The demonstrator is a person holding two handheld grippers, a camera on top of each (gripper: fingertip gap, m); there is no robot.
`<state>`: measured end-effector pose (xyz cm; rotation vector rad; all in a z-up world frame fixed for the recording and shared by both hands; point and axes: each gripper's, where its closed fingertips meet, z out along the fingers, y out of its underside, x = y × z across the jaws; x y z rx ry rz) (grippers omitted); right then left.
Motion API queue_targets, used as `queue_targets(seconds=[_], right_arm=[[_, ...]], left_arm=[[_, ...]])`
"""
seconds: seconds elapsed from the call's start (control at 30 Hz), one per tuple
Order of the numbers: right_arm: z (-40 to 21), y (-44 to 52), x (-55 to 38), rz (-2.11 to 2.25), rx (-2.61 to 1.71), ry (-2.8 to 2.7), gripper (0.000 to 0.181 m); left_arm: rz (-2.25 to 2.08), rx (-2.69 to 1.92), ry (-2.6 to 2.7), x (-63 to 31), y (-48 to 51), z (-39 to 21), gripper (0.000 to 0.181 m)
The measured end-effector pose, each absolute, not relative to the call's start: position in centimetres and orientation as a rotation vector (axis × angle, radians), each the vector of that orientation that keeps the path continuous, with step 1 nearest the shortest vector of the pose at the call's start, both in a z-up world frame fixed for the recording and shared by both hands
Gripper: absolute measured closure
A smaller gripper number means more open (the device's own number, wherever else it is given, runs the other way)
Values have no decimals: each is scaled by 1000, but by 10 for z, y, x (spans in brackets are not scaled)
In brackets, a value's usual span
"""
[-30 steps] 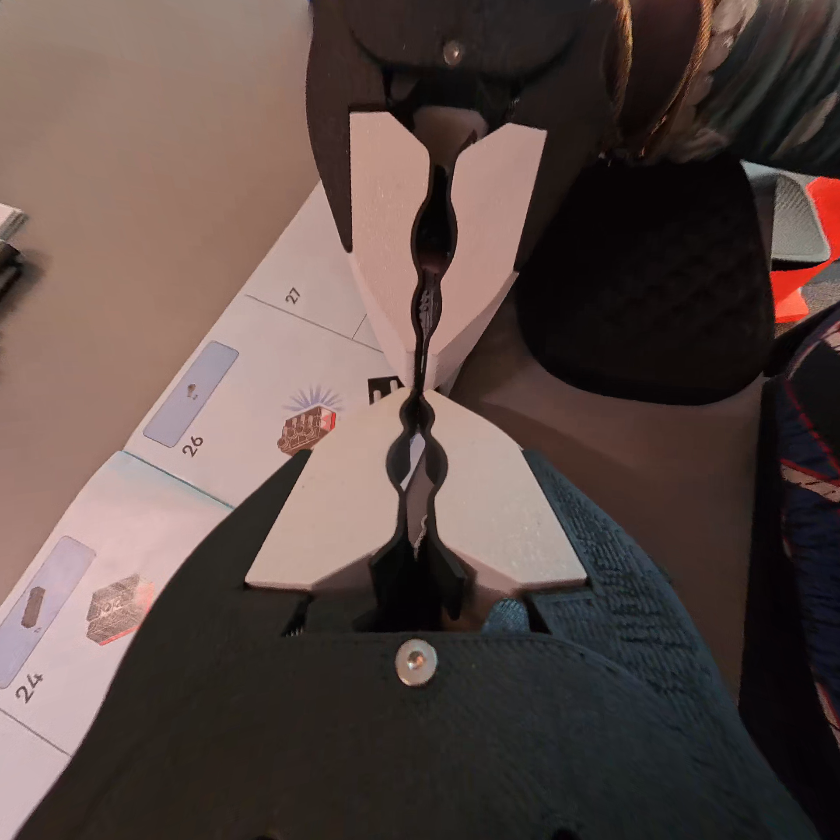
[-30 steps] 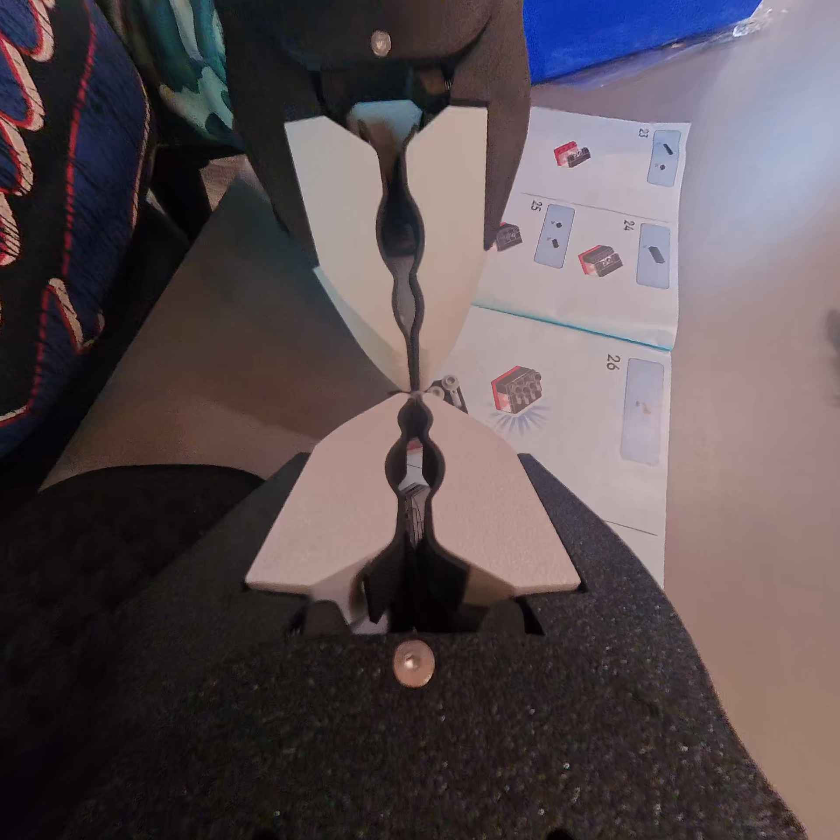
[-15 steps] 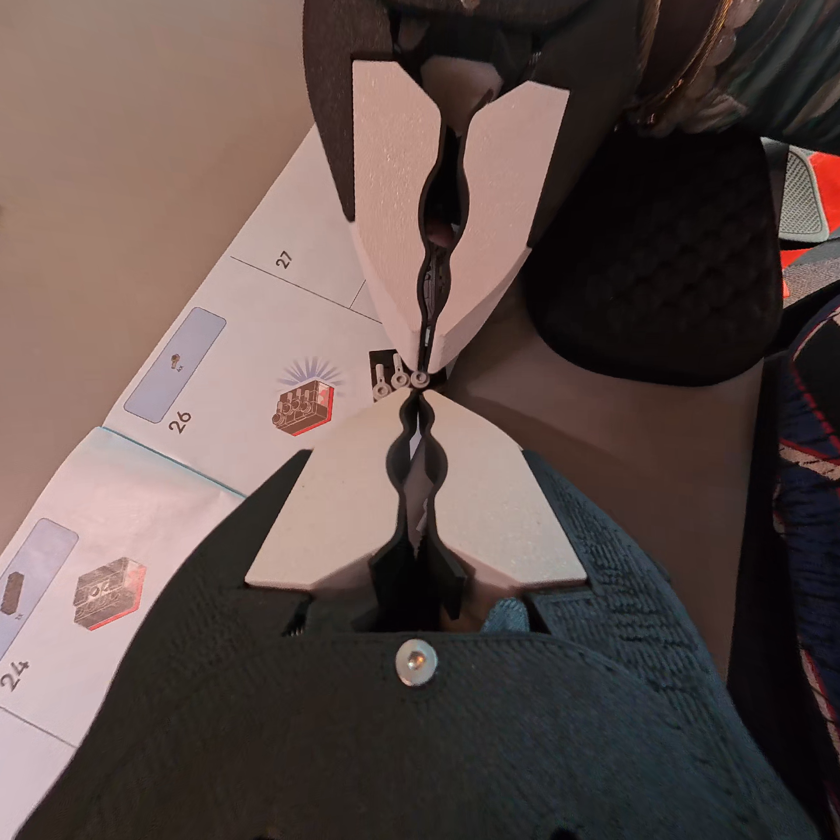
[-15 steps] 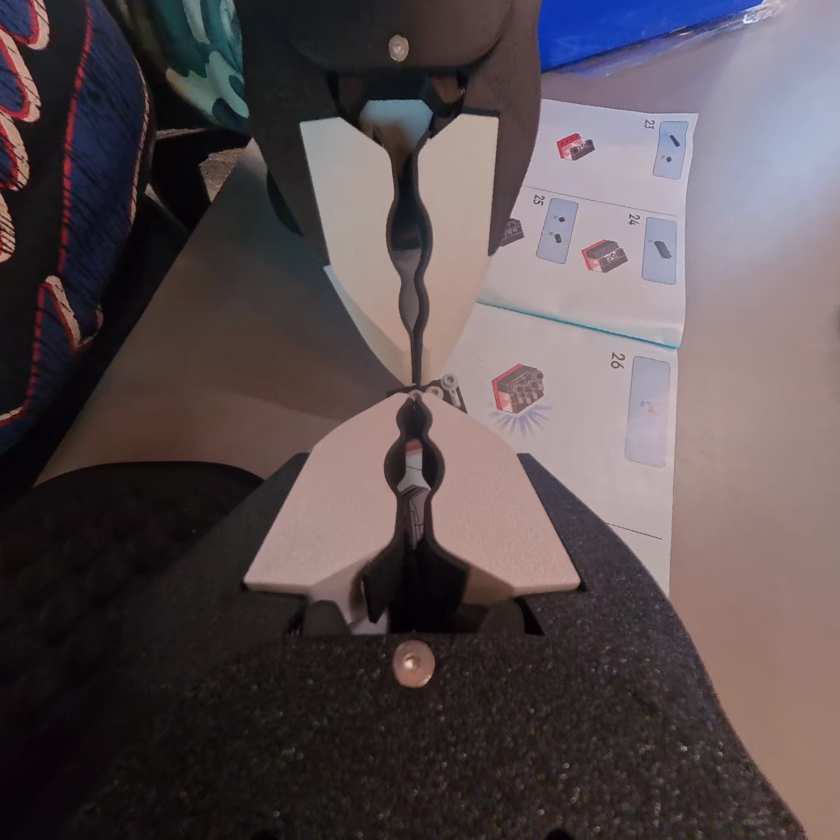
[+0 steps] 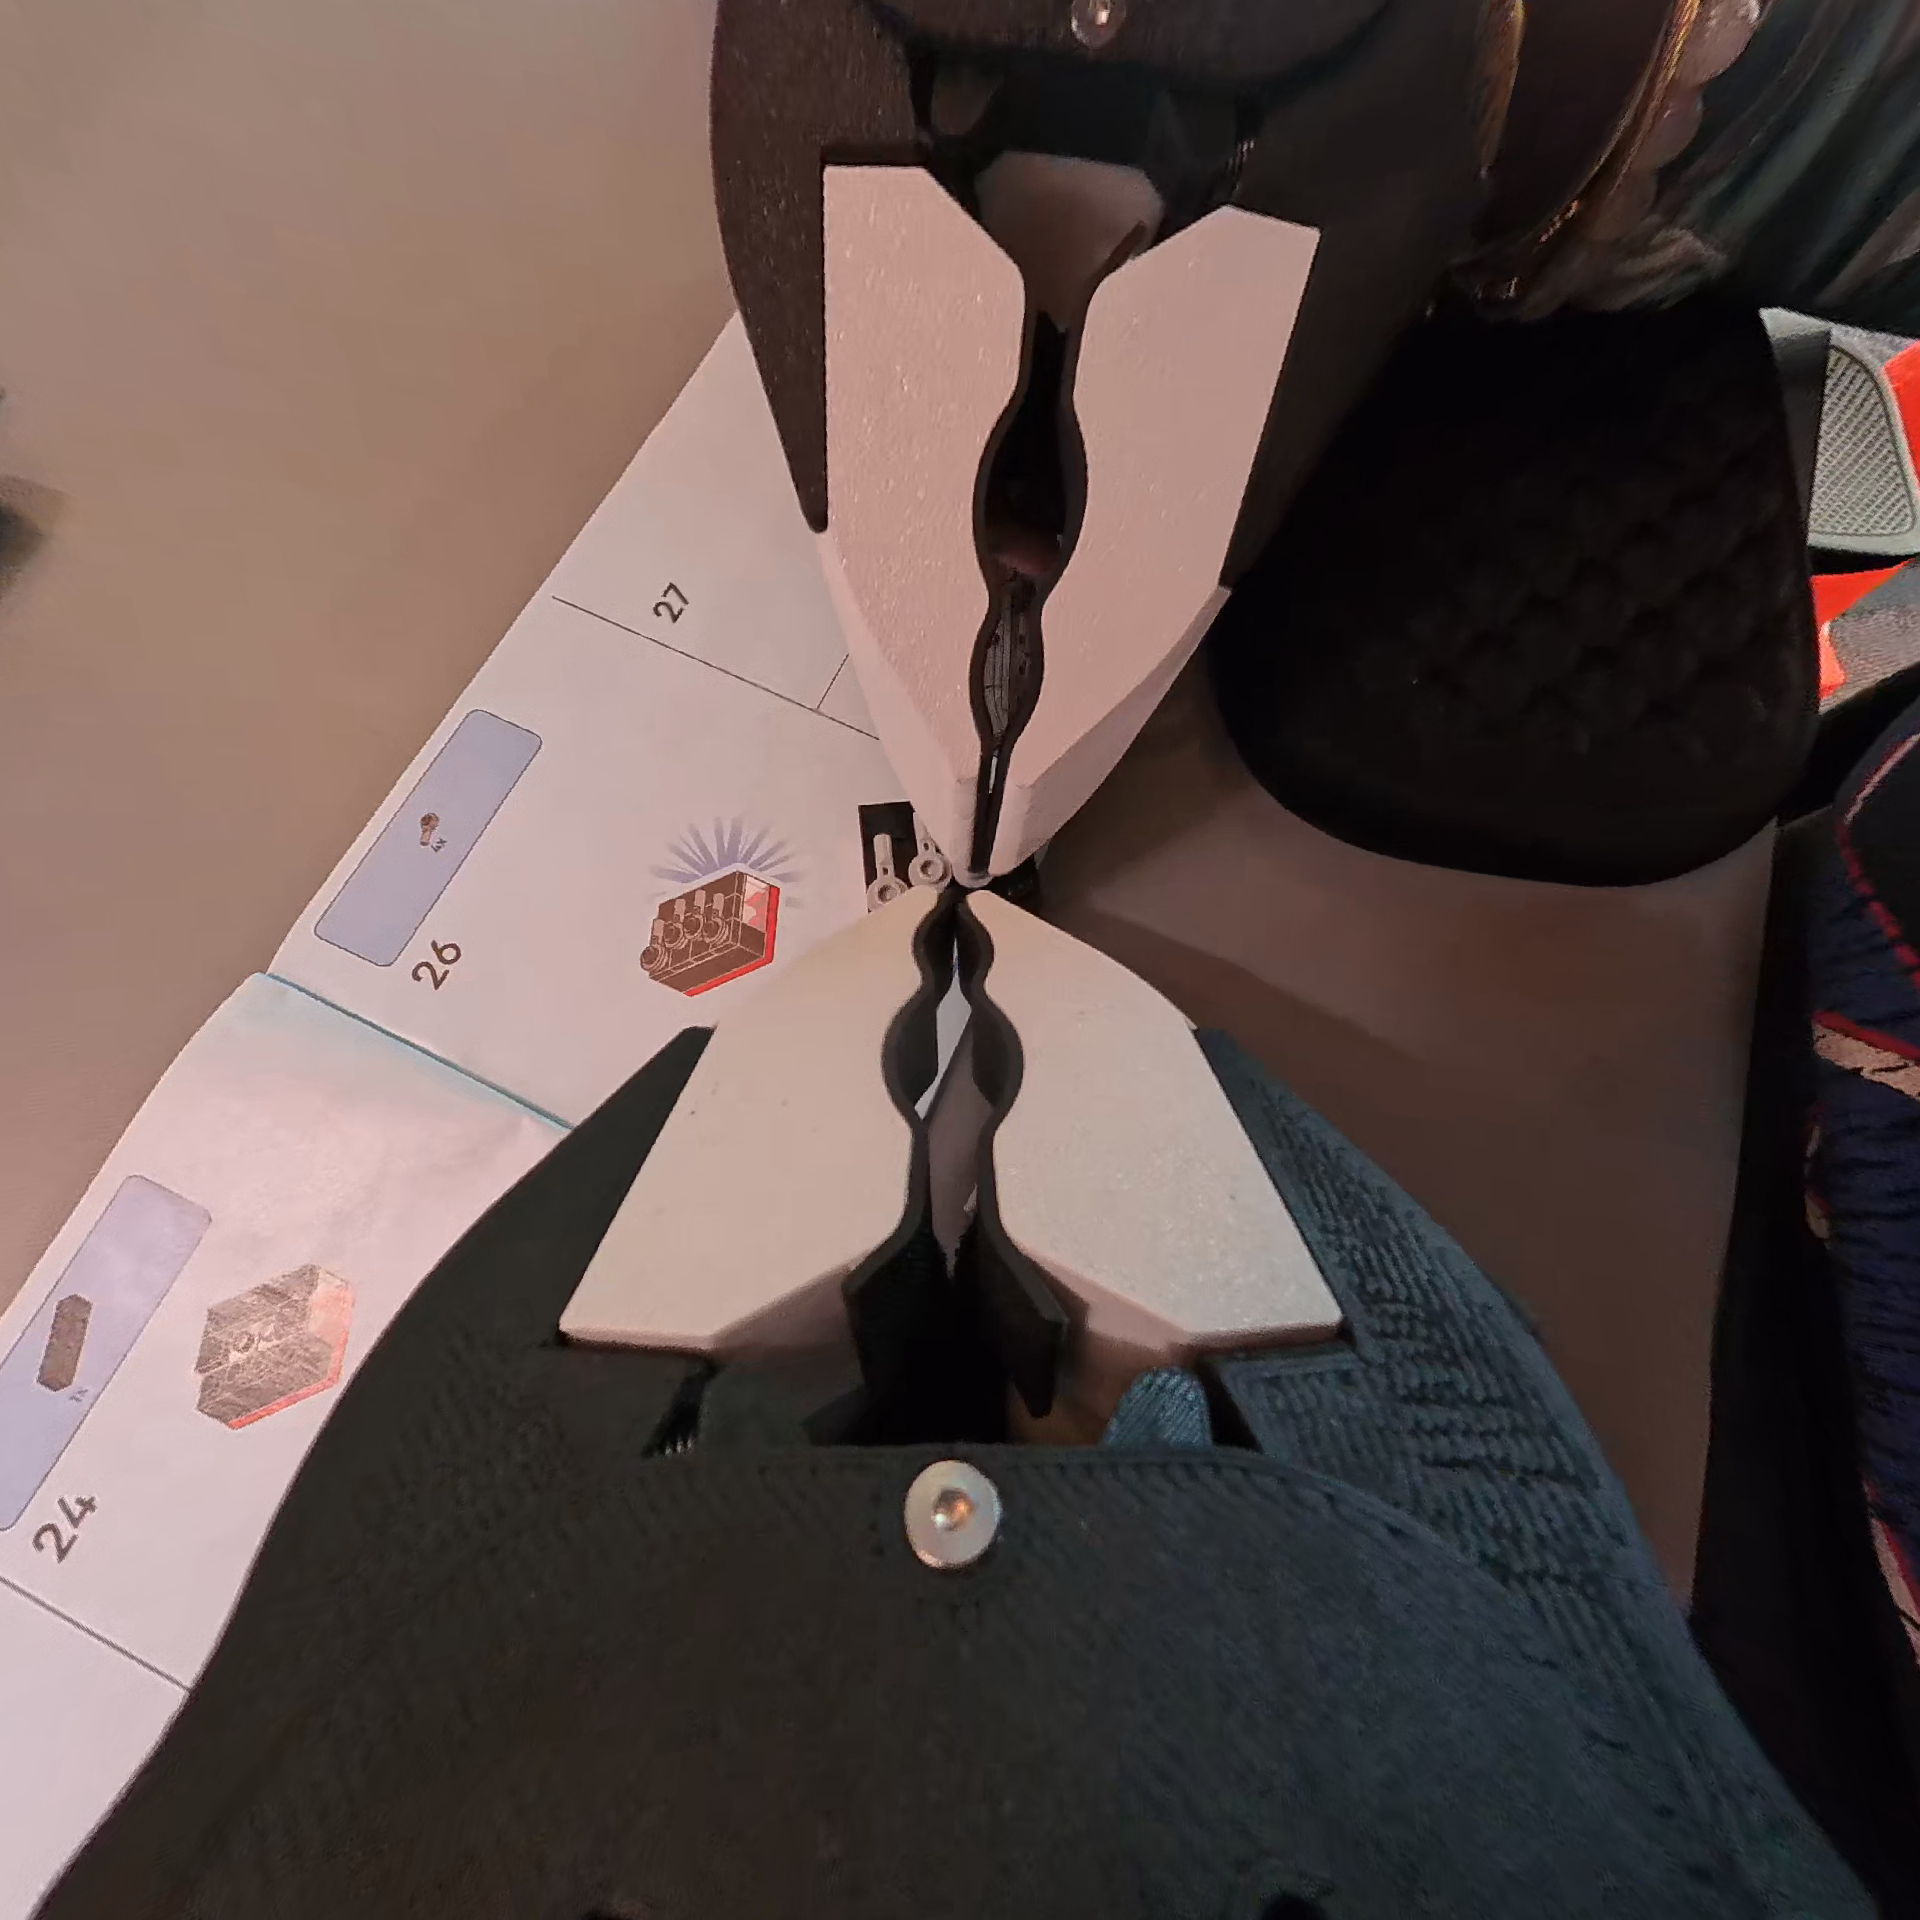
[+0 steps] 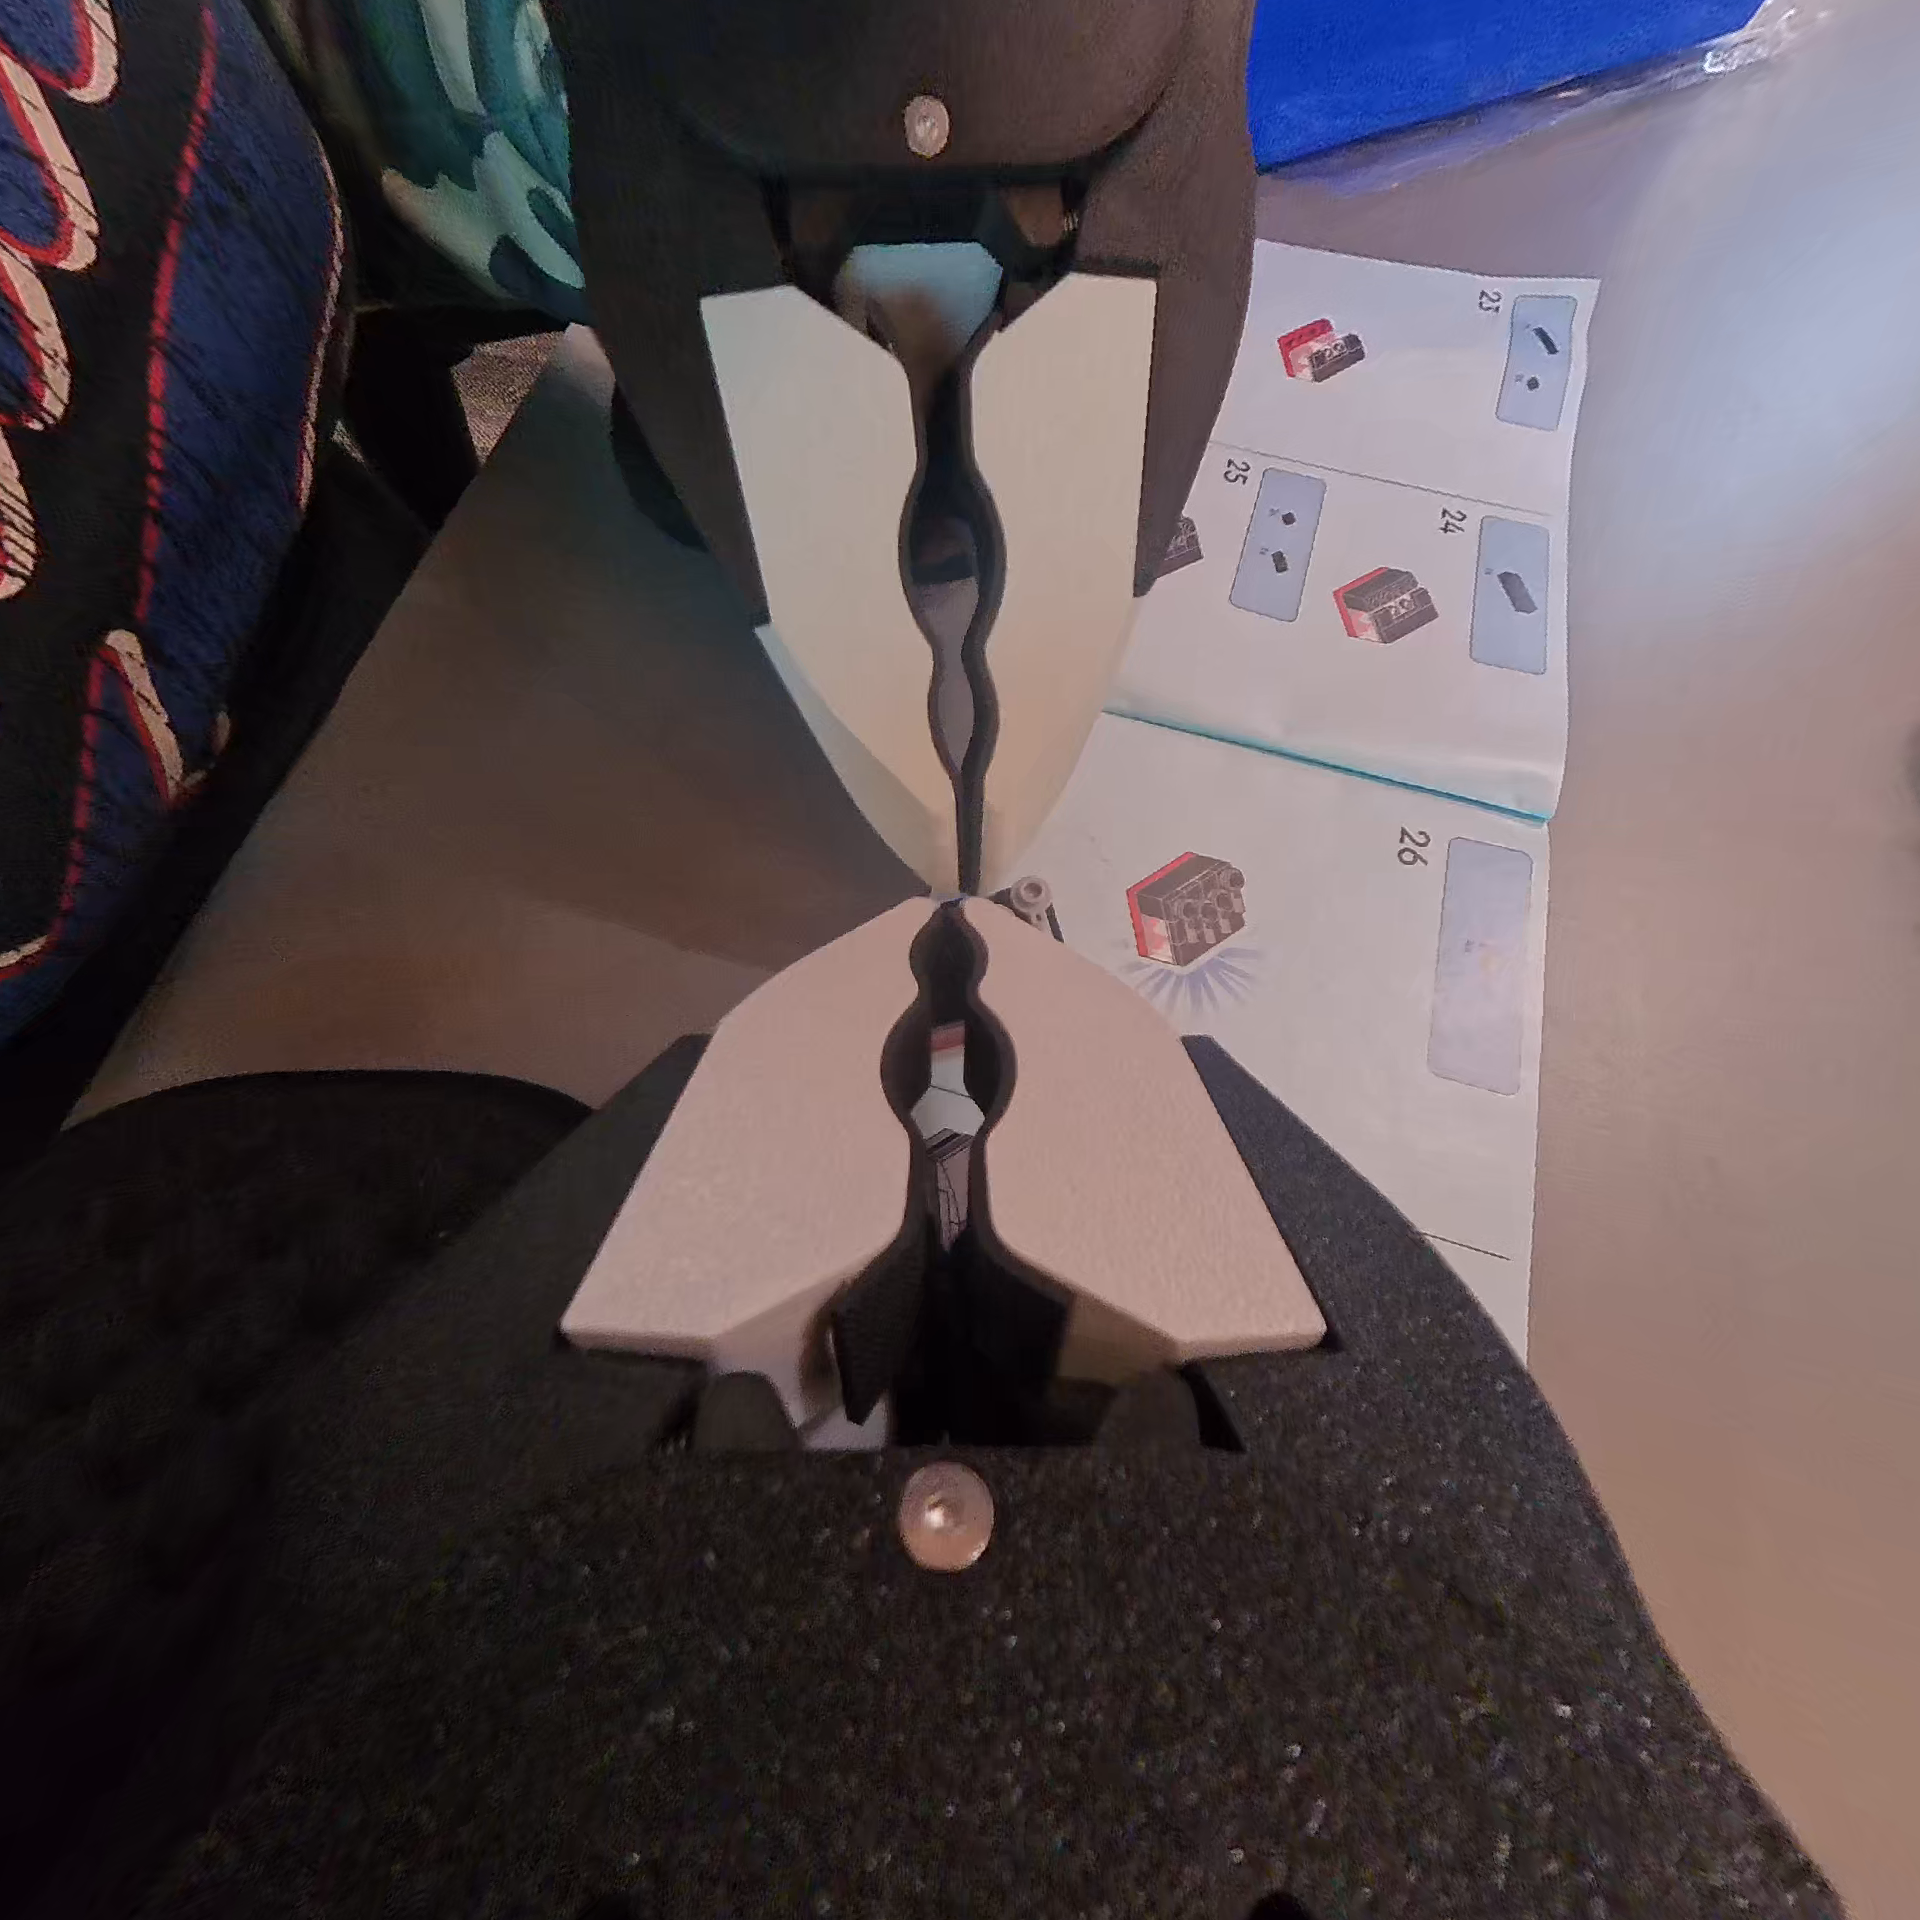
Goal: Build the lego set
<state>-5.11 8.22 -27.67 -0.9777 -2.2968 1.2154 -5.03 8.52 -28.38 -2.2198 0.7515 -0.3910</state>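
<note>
My left gripper (image 5: pixel 951 906) and right gripper (image 6: pixel 951 912) are both shut and meet tip to tip over the open instruction booklet (image 5: pixel 499 831). Between the tips sits a small black lego build (image 5: pixel 881 831) with grey pins (image 5: pixel 902 871) sticking out of it. It also shows in the right wrist view (image 6: pixel 1031 900). The right gripper (image 5: pixel 982 864) comes in from the top of the left wrist view and pinches a thin grey pin at its tip against the build. The left gripper (image 6: pixel 966 881) touches the build. Most of the build is hidden behind the fingers.
The booklet (image 6: pixel 1351 935) lies on a tan table (image 5: pixel 260 364), close to its edge. A black padded chair part (image 5: pixel 1507 582) and a person's patterned clothing (image 6: pixel 125 416) sit just past that edge. A blue sheet (image 6: pixel 1455 62) lies at the far side. The tips of both grippers are at nearly the same place.
Both grippers stay shut and tip to tip. They shifted slightly over the booklet, and the grey pins on the build, hidden one second ago, now show beside the tips.
</note>
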Motion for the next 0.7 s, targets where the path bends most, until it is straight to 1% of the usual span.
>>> queue_targets(seconds=[0.5,0.7], right_arm=[[-280,82,-50,1219,-1102,-2285,181],[-273,86,-52,1258,-1004,-2214,181]], left_arm=[[-441,-2242,739,-49,86,-287,181],[-450,-2233,715,-51,87,-284,181]])
